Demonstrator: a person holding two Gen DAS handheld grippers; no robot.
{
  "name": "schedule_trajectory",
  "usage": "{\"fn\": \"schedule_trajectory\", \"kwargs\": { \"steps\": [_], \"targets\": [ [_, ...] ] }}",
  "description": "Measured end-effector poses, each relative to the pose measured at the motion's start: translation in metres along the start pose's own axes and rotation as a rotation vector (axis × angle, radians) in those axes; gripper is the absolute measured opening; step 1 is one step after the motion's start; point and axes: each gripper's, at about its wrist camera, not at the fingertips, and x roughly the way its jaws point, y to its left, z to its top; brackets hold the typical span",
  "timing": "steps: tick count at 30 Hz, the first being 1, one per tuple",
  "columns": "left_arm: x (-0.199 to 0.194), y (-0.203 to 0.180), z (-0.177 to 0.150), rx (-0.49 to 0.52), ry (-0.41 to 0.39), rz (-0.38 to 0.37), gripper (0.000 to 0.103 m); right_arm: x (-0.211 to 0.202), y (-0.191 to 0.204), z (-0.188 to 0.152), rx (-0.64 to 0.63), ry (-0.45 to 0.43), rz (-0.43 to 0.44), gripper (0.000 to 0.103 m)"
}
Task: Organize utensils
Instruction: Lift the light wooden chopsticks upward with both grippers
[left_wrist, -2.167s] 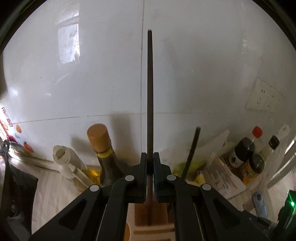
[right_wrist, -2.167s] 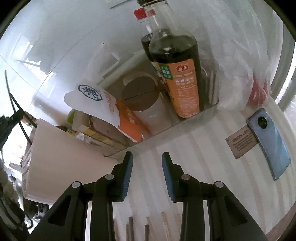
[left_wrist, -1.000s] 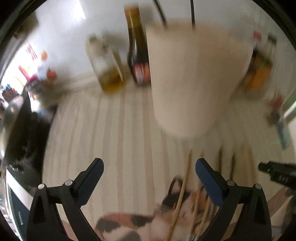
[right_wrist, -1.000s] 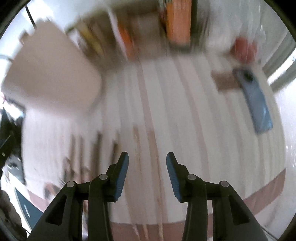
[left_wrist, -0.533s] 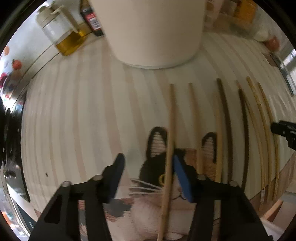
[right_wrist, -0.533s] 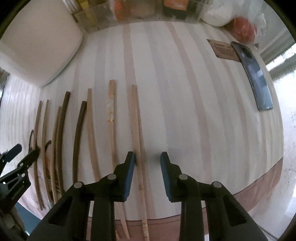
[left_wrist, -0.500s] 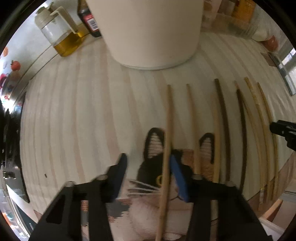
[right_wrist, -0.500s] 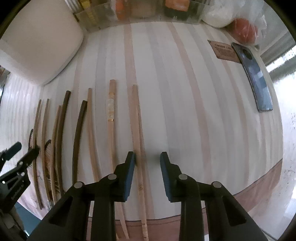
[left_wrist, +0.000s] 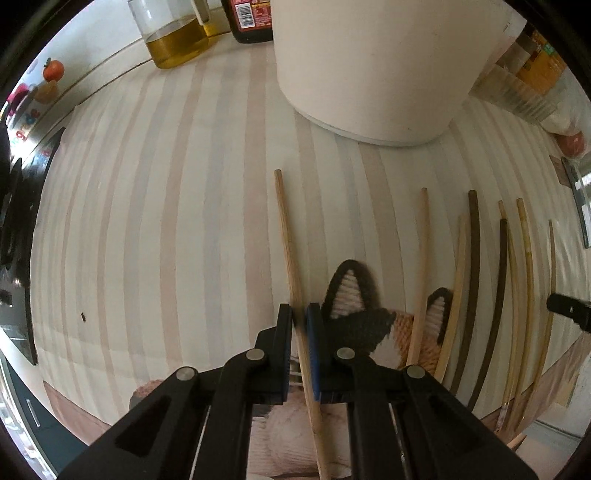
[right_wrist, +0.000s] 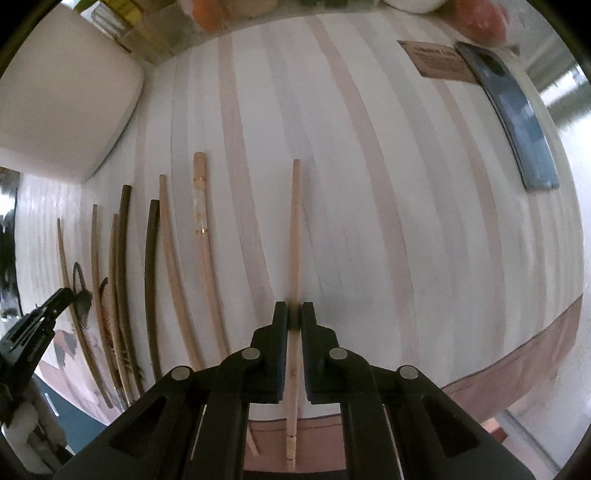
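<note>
Glass jug (left_wrist: 175, 40) holds yellow oil; white holder (left_wrist: 384, 66) contents hidden. My left gripper (left_wrist: 300, 321) just closed on a light chopstick (left_wrist: 291, 258) on the desk (left_wrist: 166, 221); my right gripper (right_wrist: 294, 317) just clamped another chopstick (right_wrist: 294, 229).

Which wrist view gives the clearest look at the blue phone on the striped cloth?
The right wrist view: the blue phone lies in full near the upper right edge, beside a brown card. The left wrist view catches only a dark sliver at its far right edge, probably the phone but too cropped to tell.
</note>
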Motion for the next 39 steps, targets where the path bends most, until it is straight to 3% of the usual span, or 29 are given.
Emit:
{"fn": "schedule_trajectory", "kwargs": {
  "steps": [6, 13, 17, 33, 39],
  "targets": [
    [0.001, 0.004, 0.005, -0.010, 0.006, -0.021, 0.006, -0.001, 0.015, 0.032, -0.022, 0.011, -0.048, 0.008],
    [0.003, 0.002, 0.002, -0.007, -0.002, -0.016, 0.006, 0.003, 0.027, 0.038, -0.016, -0.004, -0.058, 0.008],
    [0.004, 0.001, 0.002, -0.010, -0.002, -0.018, 0.006, 0.001, 0.016, 0.024, -0.009, -0.004, -0.052, 0.008],
    [0.002, -0.002, 0.010, 0.012, 0.000, 0.004, 0.005, 0.001, 0.019, 0.022, -0.028, -0.015, -0.075, 0.008],
    [-0.011, -0.006, 0.012, 0.026, -0.031, 0.001, 0.005, 0.001, 0.009, 0.017, 0.007, -0.043, -0.013, 0.007]
  ]
}}
